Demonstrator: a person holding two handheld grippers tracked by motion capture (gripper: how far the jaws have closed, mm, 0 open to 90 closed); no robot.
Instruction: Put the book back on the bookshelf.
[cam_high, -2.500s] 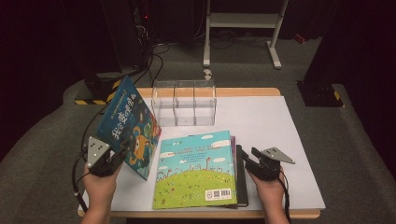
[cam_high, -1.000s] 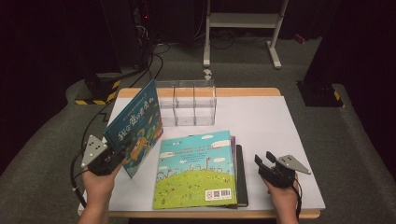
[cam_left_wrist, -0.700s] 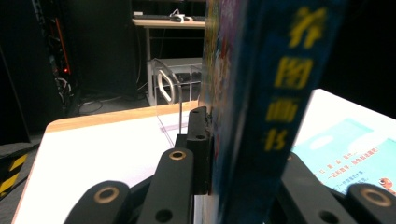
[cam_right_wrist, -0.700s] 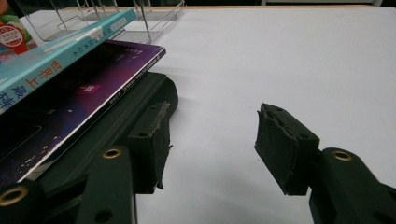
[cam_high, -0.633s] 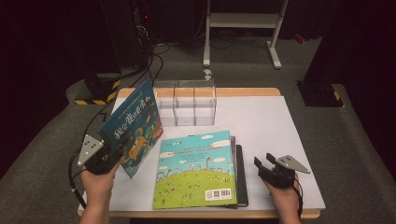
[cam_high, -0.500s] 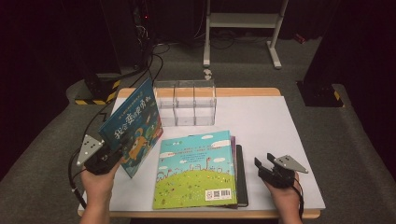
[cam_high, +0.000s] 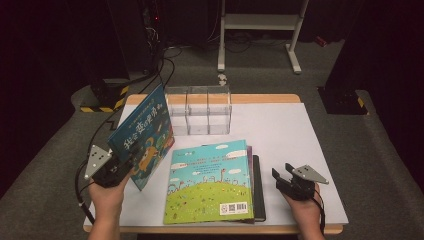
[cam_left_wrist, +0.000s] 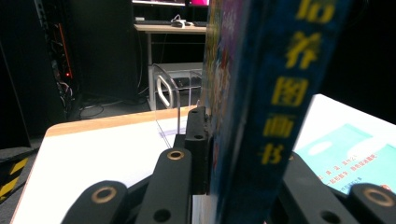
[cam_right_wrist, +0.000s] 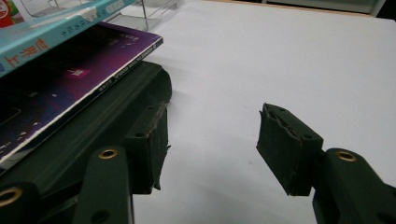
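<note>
Work in hand: the left gripper holds a blue picture book raised off the white table sheet; judged aim is to file it in the clear acrylic rack.
Left gripper state: jaws nearly closed, clamped on the blue picture book's lower corner; in the left gripper view the book's spine rises straight up between the pads.
Right gripper state: the right gripper stands about half open with nothing between the jaws; its jaws have just been opening. It rests low at the near right of the sheet, just beside the black book at the bottom of the stack.
Book position: tilted up on its near edge at the left of the table, cover facing the stack, top corner close to the rack's left end.
Stack: 3 flat books, a green-and-teal picture book on top, a purple one under it, the black one lowest.
Key relation: the rack lies ahead and to the right of the left gripper; the held book's long axis runs from gripper toward the rack. The left hand is the nearer one; the right is well apart from it.
Judged requirement: bring the book upright and line its plane with 1 of the rack's slots before entry.
Risk: a corner grip may let the book swing.
</note>
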